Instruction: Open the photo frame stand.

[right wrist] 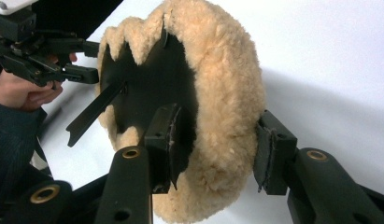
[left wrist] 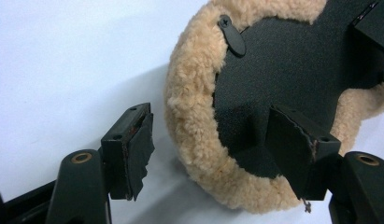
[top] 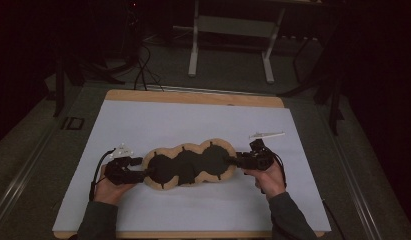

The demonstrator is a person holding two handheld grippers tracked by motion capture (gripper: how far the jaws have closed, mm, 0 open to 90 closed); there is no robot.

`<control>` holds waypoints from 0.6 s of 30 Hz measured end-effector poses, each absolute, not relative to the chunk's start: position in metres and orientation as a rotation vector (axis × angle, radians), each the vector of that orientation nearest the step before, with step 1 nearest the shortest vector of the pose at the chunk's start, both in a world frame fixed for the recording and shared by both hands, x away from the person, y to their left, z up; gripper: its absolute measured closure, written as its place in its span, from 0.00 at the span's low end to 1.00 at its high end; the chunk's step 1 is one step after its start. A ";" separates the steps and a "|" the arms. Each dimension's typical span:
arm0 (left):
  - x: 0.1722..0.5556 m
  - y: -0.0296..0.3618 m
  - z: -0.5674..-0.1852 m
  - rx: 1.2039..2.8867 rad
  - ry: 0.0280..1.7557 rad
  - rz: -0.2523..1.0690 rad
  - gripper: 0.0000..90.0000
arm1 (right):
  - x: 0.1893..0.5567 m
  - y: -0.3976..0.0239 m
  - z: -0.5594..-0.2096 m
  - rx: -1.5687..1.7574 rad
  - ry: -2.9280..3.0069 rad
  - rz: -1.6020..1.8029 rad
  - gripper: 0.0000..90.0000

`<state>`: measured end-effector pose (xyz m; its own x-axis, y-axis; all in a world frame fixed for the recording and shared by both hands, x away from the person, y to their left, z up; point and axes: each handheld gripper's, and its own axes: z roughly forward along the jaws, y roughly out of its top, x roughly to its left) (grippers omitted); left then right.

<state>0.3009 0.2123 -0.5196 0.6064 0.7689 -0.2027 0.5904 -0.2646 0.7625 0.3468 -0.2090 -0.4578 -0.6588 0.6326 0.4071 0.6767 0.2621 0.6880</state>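
A long fleece-edged pad (top: 190,165) with three black round panels is seen lying across the middle of the white surface (top: 193,125), one end toward each hand. Judging by how it lies, it appears to have been spread out flat lengthwise, or nearly so; what may be left is the release of the right end and the withdrawal of both hands, though the aim of the work can only be guessed.

At the left end, the left gripper (top: 127,170) is held low beside the pad. In the left gripper view its fingers (left wrist: 136,149) are stood wide apart, with the fleece rim (left wrist: 194,116) and part of the black panel lying between them; neither pad is pressed on the material, so nothing is held there.

At the right end, the right gripper (top: 249,160) is set over the rim. In the right gripper view its fingers (right wrist: 171,140) are closed on the thick fleece edge (right wrist: 227,107), one on the black inner face and one on the outer fleece, and that end is seen tilted up off the surface.

A small white piece (top: 267,135) lies apart, beyond the right hand.
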 end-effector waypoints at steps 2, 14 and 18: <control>0.301 0.211 -0.521 1.983 1.080 0.260 0.36 | 0.346 -0.209 -0.458 -1.265 -2.467 -1.382 0.62; 0.300 0.206 -0.523 1.995 1.052 0.208 0.36 | 0.345 -0.209 -0.458 -1.203 -2.524 -1.397 0.62; 0.300 0.205 -0.524 1.998 1.052 0.196 0.36 | 0.345 -0.211 -0.461 -1.196 -2.526 -1.396 0.62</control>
